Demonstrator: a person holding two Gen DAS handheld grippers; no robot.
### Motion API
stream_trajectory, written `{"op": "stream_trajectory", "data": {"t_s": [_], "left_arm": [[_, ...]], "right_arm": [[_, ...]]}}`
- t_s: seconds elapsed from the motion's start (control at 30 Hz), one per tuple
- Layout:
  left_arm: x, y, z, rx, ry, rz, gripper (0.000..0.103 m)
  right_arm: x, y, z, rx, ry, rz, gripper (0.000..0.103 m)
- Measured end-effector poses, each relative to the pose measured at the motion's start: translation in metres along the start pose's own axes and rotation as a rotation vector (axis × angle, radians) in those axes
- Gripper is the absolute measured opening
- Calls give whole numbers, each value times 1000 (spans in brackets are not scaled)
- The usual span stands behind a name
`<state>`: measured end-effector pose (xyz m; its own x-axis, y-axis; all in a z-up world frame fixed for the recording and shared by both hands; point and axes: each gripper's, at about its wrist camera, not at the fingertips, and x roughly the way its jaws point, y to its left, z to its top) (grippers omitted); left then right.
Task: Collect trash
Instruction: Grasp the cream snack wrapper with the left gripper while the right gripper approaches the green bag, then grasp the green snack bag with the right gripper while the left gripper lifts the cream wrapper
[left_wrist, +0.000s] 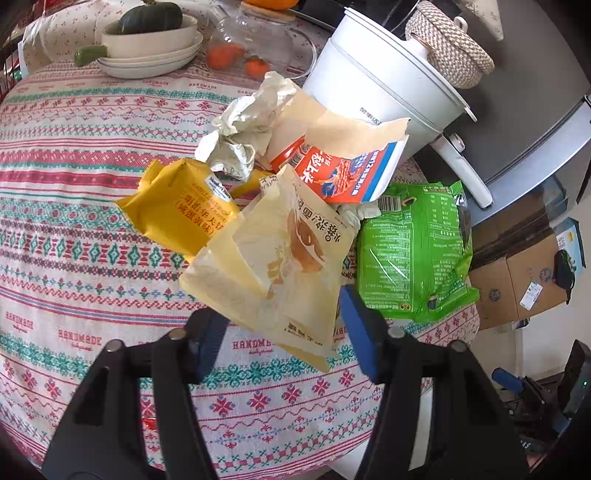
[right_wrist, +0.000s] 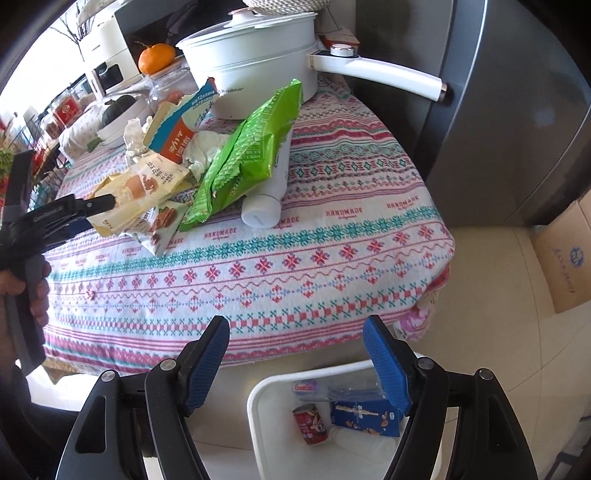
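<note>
A pile of trash lies on the patterned tablecloth. It holds a beige snack bag, a yellow wrapper, crumpled paper, a red, white and blue torn carton and a green bag. My left gripper is open, its blue pads either side of the beige bag's near end; it also shows in the right wrist view. My right gripper is open and empty above a white bin holding a red can and a blue box.
A white pot with a long handle stands at the table's far side. A white tube lies under the green bag. Bowls with a dark squash, a glass jar with oranges, a grey cabinet and cardboard boxes stand around.
</note>
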<state>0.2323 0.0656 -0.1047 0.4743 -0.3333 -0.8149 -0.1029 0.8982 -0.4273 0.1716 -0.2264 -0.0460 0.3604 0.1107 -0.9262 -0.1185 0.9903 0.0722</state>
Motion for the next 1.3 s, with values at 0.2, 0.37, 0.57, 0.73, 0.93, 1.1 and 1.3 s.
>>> {"op": "stream_trajectory", "data": {"t_s": [0.2,0.37,0.57,0.73,0.93,1.1,1.3], "left_arm": [[1,-6,0,-19,3,-15,10],[-18,-16,-2,30,-15,-40,3],[-51,-16,-11,93,-50,-18,3],[-82,-11,-21,152,-110,-6,3],[-112,-5,-32,193,-157,-30,3],[-121,-3,-38,222,-174,-20,3],[-117,6,-38,216,-158,1,3]], "right_arm": [[3,5,5,6,-6,2,76],[2,4,7,16,-21,3,76],[2,2,14,43,-45,12,76],[1,6,25,73,-74,37,76],[9,16,45,121,-114,96,76],[32,25,59,173,-101,156,76],[71,22,70,289,-70,203,76]]}}
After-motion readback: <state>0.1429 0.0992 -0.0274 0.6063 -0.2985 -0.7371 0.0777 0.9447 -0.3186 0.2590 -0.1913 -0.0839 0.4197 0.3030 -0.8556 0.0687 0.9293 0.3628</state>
